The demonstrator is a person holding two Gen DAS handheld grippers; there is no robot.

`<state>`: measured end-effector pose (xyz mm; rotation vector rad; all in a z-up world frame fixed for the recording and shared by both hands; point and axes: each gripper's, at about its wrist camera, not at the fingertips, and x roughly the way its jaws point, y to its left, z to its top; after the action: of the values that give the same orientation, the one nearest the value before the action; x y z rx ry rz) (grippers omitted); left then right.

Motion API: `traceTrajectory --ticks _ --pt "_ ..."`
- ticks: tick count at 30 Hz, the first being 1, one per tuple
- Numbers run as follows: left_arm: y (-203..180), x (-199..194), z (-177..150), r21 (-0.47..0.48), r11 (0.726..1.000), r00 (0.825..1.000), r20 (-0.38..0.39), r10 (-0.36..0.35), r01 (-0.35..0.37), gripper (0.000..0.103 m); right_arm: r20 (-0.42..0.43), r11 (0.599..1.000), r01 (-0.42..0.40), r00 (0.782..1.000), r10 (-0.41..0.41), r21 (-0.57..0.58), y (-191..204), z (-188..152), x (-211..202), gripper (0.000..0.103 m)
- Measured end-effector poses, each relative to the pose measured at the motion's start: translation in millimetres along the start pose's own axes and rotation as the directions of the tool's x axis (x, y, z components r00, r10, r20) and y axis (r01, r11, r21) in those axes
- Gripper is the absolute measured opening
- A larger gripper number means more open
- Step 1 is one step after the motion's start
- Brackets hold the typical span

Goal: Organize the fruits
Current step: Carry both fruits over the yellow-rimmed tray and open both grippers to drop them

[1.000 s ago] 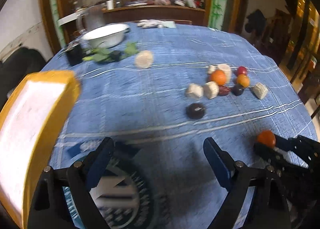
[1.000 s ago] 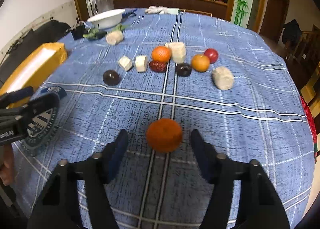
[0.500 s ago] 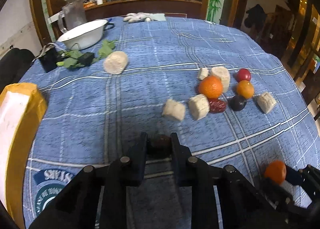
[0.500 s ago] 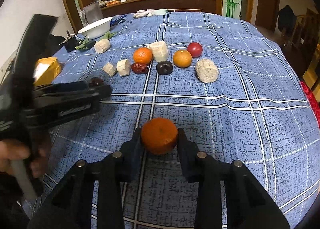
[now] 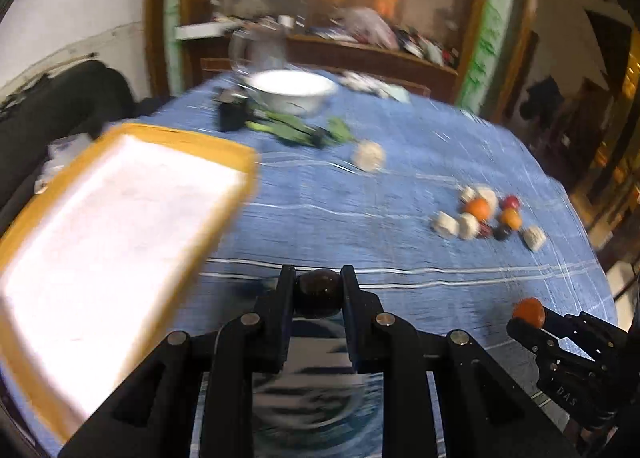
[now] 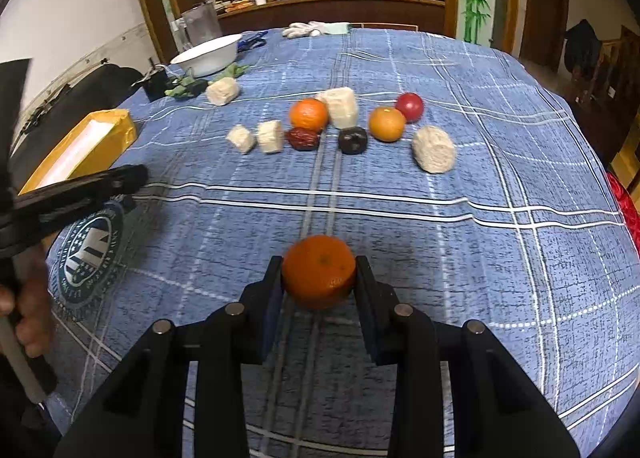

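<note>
In the left wrist view my left gripper (image 5: 318, 290) is shut on a small dark round fruit (image 5: 319, 285), held above the blue checked tablecloth (image 5: 360, 193) beside a yellow box with a white inside (image 5: 180, 135). My right gripper (image 6: 319, 278) is shut on an orange mandarin (image 6: 319, 276) near the table's front. Farther back lies a cluster: two oranges (image 6: 308, 113), a red fruit (image 6: 410, 106), a dark fruit (image 6: 352, 139), a red date (image 6: 303, 138) and several pale chunks (image 6: 434, 149). The left gripper's fingers (image 6: 132, 177) show at the left edge of the right wrist view.
A white bowl (image 6: 208, 53), green leaves (image 6: 182, 87) and a lone pale chunk (image 6: 222, 91) sit at the back left. White gloves (image 6: 304, 29) lie at the far edge. A round printed logo (image 6: 90, 254) marks the cloth. A hand (image 6: 24, 310) holds the left gripper's handle.
Both grippers closed: the left on the dark fruit, the right on the mandarin. The left then swung left with its fruit, up to the yellow box. The right stayed put.
</note>
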<state>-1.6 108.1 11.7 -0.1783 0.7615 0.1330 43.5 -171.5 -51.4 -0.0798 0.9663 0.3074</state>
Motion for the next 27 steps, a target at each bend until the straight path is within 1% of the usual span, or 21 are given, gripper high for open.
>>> traceTrajectory --ticks 3,5,6,7,9,12,15,17,18,22,24,25,27 --pt "38.5 -19.1 1.4 -0.058 0.997 0.997 0.035 0.061 -0.059 0.021 0.003 0.999 -0.022 1.000 0.022 -0.035 18.6 0.6 -2.7 0.036" --pt "66.4 -27.9 1.5 -0.094 0.989 0.992 0.046 0.117 -0.112 0.021 0.009 0.997 -0.040 0.999 0.041 -0.064 34.5 3.1 -4.6 0.036" --pt "83.5 -32.6 0.4 -0.118 0.981 0.987 0.044 0.157 -0.151 0.021 0.014 0.995 -0.057 0.998 0.058 -0.083 45.7 6.2 -5.6 0.036" --pt "93.7 -33.3 0.4 -0.137 0.975 0.983 0.042 0.180 -0.173 0.021 0.017 0.993 -0.068 0.997 0.070 -0.098 54.6 8.4 -5.7 0.036" --pt "124.2 -33.0 -2.2 -0.185 0.954 0.971 0.012 0.240 -0.234 0.021 0.024 0.987 -0.094 0.995 0.098 -0.131 74.8 15.4 -6.0 0.036" --pt "153.5 -27.4 -7.8 -0.222 0.926 0.952 -0.028 0.305 -0.304 0.021 0.041 0.971 -0.146 0.987 0.156 -0.188 113.7 32.5 -5.7 0.036" --pt "172.2 -23.2 -14.9 -0.244 0.907 0.939 -0.061 0.339 -0.343 0.021 0.059 0.953 -0.195 0.975 0.213 -0.231 151.2 50.2 -2.2 0.037" --pt "178.1 -21.5 -17.4 -0.249 0.898 0.932 -0.075 0.355 -0.362 0.021 0.068 0.936 -0.236 0.963 0.262 -0.262 182.3 64.3 2.9 0.037" --pt "182.5 -19.9 -19.0 -0.246 0.892 0.925 -0.089 0.370 -0.380 0.021 0.068 0.928 -0.255 0.957 0.283 -0.272 195.4 69.8 5.5 0.037" --pt "191.6 -13.9 -23.8 -0.251 0.875 0.910 -0.136 0.391 -0.414 0.021 0.057 0.894 -0.307 0.938 0.343 -0.325 252.9 95.5 26.6 0.037" --pt "193.9 -10.5 -26.1 -0.245 0.870 0.903 -0.153 0.401 -0.428 0.021 0.033 0.884 -0.320 0.936 0.351 -0.342 279.6 107.6 47.3 0.037" --pt "192.8 -9.7 -26.4 -0.240 0.870 0.902 -0.156 0.403 -0.431 0.021 0.025 0.882 -0.315 0.938 0.345 -0.350 288.5 111.3 56.4 0.037" --pt "190.6 -8.2 -27.0 -0.243 0.872 0.904 -0.170 0.393 -0.425 0.021 -0.011 0.885 -0.303 0.947 0.321 -0.354 305.0 118.4 79.7 0.037"
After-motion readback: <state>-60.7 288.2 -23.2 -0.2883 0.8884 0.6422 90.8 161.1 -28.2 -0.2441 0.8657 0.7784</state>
